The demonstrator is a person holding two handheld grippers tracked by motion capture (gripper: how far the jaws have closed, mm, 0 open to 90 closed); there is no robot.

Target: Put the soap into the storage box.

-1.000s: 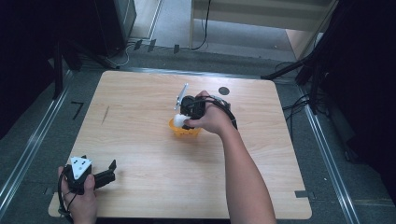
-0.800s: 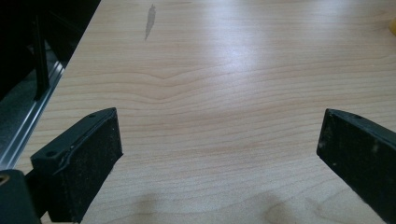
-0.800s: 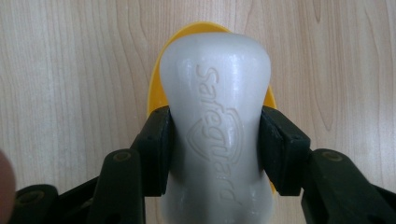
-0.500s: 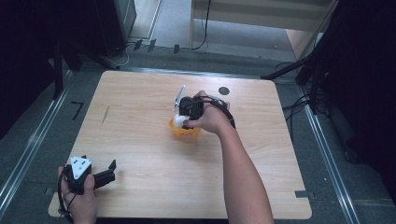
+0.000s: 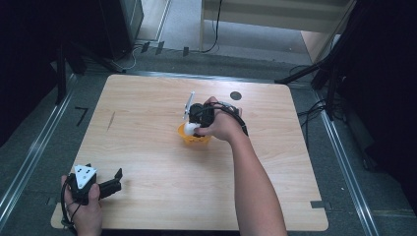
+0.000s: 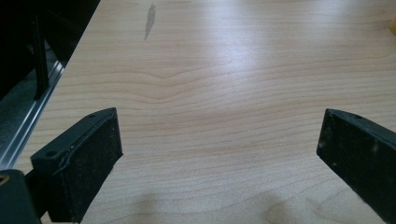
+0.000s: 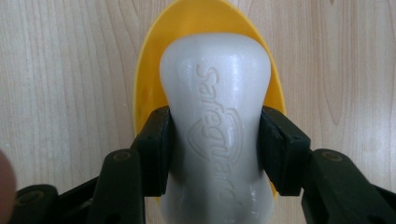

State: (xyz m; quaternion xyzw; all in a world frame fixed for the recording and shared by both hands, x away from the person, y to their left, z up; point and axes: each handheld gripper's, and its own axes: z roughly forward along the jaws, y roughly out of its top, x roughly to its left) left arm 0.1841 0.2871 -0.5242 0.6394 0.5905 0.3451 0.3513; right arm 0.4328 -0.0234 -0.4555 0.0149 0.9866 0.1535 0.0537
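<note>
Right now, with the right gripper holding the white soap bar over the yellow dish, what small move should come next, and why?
Probably lower it a little, then open. The right gripper is clamped on the waist of the white soap bar, already centred over the yellow dish. Whether the bar rests in the dish cannot be told.

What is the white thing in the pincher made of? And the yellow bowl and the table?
The white bar looks like soap: waxy, matte, with "Safeguard" pressed into it, squeezed by the right gripper. The yellow bowl under it seems plastic: smooth, thin-walled, slightly shiny. The table looks like wood or a wood-print top; grain lines show, but I can't tell which.
</note>
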